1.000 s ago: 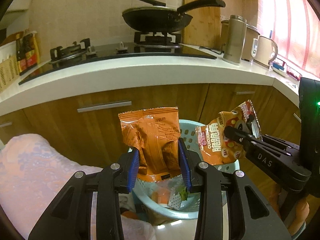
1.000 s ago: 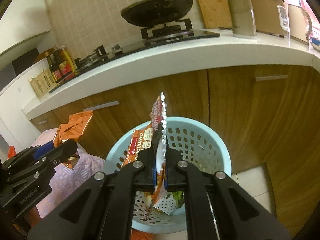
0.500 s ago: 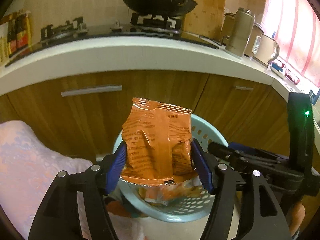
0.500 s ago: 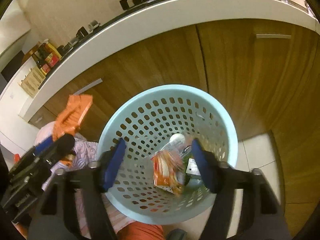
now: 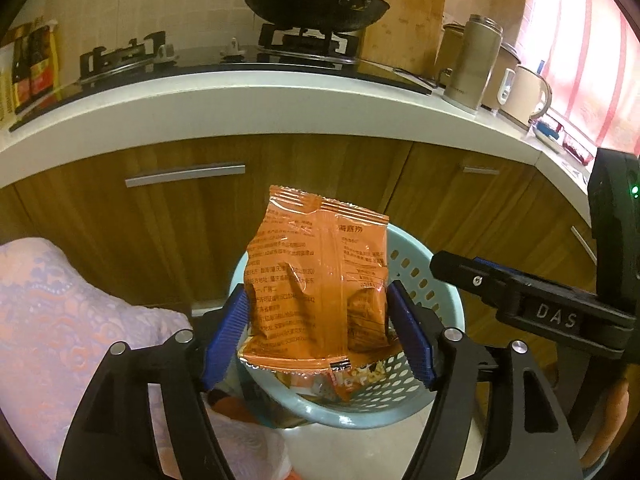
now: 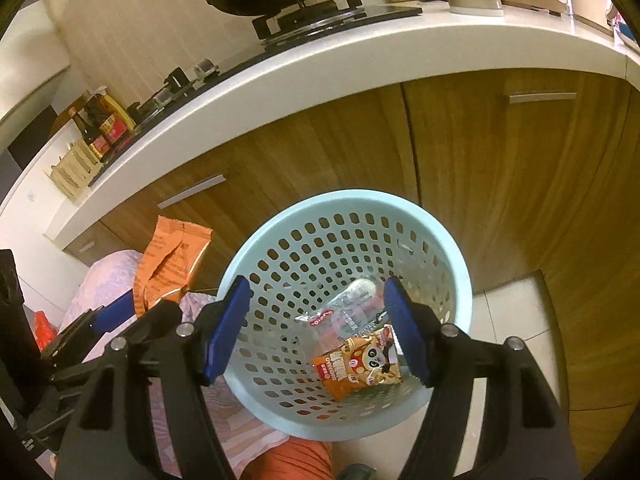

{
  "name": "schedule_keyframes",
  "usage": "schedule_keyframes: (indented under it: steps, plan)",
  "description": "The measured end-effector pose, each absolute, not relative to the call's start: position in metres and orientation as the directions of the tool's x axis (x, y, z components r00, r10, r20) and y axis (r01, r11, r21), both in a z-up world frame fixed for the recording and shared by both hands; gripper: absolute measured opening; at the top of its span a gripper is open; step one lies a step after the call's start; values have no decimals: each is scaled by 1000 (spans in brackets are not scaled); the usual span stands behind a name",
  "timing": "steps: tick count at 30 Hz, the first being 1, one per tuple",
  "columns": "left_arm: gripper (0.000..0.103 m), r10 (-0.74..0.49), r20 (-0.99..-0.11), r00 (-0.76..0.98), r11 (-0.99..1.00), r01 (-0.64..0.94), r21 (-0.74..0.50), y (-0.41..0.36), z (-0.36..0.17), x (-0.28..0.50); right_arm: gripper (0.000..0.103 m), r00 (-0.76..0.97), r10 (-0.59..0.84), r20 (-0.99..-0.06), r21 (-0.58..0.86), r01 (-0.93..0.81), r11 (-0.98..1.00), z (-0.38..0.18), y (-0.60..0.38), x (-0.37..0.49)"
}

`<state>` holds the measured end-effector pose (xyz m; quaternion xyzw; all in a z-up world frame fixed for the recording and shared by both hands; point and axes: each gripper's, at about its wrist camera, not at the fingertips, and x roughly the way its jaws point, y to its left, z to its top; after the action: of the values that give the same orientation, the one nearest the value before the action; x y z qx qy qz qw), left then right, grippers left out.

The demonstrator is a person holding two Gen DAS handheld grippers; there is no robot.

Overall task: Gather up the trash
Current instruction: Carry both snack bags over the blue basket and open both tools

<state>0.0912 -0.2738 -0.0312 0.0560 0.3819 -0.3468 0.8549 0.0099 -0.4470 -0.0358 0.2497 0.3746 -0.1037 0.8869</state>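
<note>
An orange snack packet (image 5: 316, 292) stands between the pads of my left gripper (image 5: 318, 332), just above the rim of a pale blue perforated basket (image 5: 444, 312); the jaws stand wide at its sides, and it is unclear whether they still press it. From the right wrist view the packet (image 6: 172, 264) sits left of the basket (image 6: 348, 220). My right gripper (image 6: 316, 332) is open and empty over the basket mouth. A panda-print snack packet (image 6: 356, 364) and a clear wrapper (image 6: 348, 308) lie inside.
Wooden cabinet doors (image 5: 152, 216) with metal handles stand behind the basket under a white counter (image 5: 240, 92) with a hob and black pan (image 5: 316, 4). A pink lace cloth (image 5: 52, 320) lies at the left. Floor tile (image 6: 504, 320) shows to the right of the basket.
My right gripper opened and let the panda-print packet fall into the basket. My left gripper widened and moved the orange packet over the basket rim.
</note>
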Motion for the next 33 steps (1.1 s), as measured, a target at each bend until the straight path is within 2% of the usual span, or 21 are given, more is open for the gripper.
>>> schedule_keyframes:
  steps: [2, 6, 19, 28, 33]
  plan:
    - [75, -542, -708, 453, 750, 641, -165, -275, -33, 92, 66, 705, -2, -710, 372, 377, 849, -33, -449, 7]
    - [75, -529, -727, 437, 750, 642, -160, -276, -39, 93, 66, 716, -9, -698, 388, 389, 836, -29, -455, 1]
    - [75, -560, -691, 457, 738, 655, -164, -274, -34, 85, 66, 723, -23, -691, 386, 396, 833, -26, -461, -7]
    - [75, -577, -603, 551, 767, 619, -168, -206, 3, 65, 66, 763, 2, -647, 358, 302, 884, 2, -416, -2]
    - [75, -532, -548, 645, 825, 540, -165, -135, 25, 52, 66, 787, 109, -607, 343, 135, 930, 20, -348, 15]
